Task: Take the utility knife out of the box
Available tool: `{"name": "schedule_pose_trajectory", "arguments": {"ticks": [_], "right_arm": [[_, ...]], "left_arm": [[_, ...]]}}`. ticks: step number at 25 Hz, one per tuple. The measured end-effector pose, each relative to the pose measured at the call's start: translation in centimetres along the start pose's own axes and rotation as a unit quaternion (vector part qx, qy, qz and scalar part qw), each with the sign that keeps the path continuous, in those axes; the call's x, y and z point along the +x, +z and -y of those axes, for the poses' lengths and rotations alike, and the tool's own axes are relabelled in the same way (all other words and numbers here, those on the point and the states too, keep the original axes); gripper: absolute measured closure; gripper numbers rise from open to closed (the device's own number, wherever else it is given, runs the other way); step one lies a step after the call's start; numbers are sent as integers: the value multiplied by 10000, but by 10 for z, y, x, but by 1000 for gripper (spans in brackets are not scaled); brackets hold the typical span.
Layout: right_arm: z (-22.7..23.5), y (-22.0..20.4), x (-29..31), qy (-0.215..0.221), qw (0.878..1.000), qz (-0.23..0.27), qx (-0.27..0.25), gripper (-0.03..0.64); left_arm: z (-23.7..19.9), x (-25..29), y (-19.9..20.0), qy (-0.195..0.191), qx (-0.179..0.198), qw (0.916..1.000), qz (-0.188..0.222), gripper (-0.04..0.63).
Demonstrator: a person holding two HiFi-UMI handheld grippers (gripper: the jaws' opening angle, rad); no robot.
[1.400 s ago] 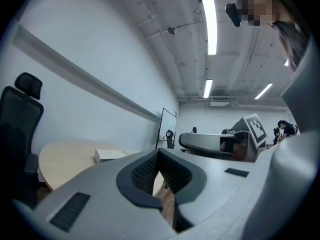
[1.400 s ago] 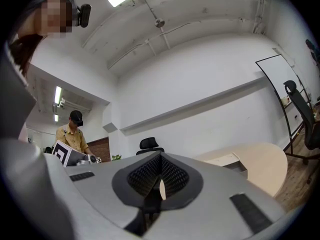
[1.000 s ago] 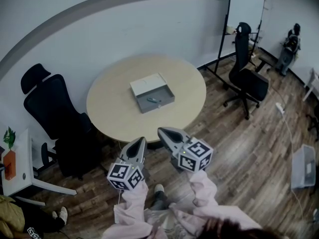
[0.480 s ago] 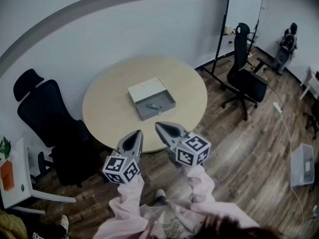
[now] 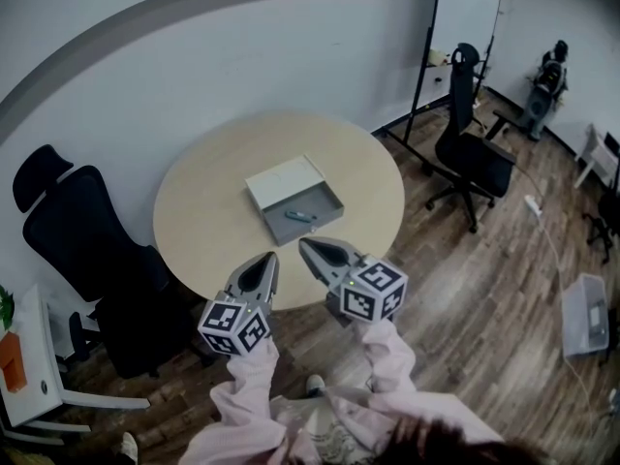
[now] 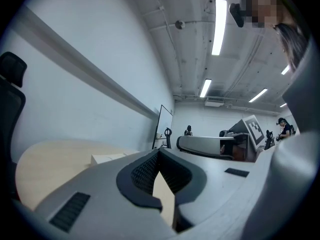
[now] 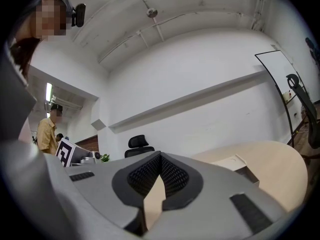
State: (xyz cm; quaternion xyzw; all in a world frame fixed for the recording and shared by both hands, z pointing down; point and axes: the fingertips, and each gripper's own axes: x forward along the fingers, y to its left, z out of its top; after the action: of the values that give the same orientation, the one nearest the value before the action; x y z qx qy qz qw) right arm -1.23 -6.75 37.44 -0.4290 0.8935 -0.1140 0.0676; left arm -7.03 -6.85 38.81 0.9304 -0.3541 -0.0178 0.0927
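Hovering by the desk (image 5: 208,235), left hand-held gripper (image 5: 268,258) & right hand-held gripper (image 5: 306,246) are clenched, empty; knife (image 5: 299,216) lies in the open box (image 5: 330,198). Best open one b4 reaching in.

Swivel chairs (image 5: 82,235) and a whiteboard (image 5: 467,13) mark an office

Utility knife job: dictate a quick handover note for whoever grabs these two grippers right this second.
Left tongs: shut and empty, by the near edge of the round table.
Right tongs: shut and empty, beside the left pair, pointing toward the box.
Box: open near the middle of the table, lid laid back.
Utility knife: lying inside the box, untouched.
Done: nothing yet.
Left: open one pair of tongs, reach into the box, grip the knife and lift it out.
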Motion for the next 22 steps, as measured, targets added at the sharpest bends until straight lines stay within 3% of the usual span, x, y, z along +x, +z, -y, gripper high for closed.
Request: {"name": "schedule_pose_trajectory", "arguments": {"ticks": [12,22], "right_arm": [[29,-17,15,-264,9994,-43,239,620],[54,-24,30,-283,9988,-248,310,620]], "left_arm": [[-20,25,-16,-241,-57,9994,-236,586],[-33,49,-29,-224,-237,9988,-372,586]]}}
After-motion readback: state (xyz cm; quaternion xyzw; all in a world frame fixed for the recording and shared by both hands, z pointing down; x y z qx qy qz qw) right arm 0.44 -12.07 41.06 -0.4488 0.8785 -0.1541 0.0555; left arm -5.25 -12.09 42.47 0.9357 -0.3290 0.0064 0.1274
